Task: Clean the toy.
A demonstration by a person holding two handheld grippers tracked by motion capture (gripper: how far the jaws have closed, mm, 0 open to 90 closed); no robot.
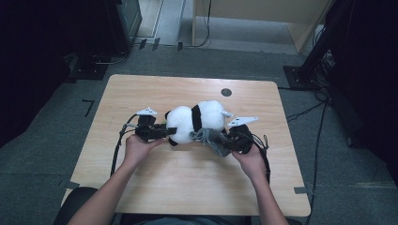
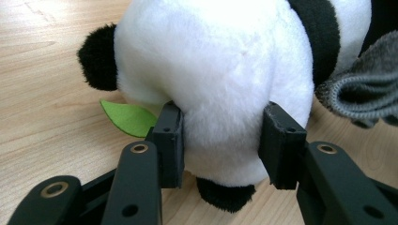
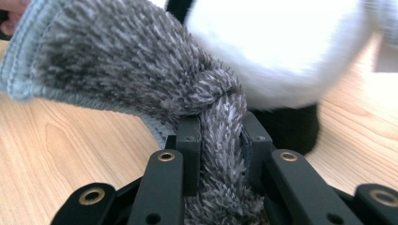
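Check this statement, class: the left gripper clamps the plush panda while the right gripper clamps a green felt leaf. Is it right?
Not quite. The left gripper does clamp the plush panda, but the right gripper clamps a fuzzy grey sock, as the right gripper view shows. The green leaf lies on the table beside the panda.

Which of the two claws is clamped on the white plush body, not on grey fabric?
The left claw: its pads squeeze the panda toy; the right claw pinches the fuzzy grey sock.

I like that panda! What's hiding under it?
Under the panda a green leaf pokes out onto the table, and a black foot shows at its underside. The rest of the leaf is covered by the panda's body.
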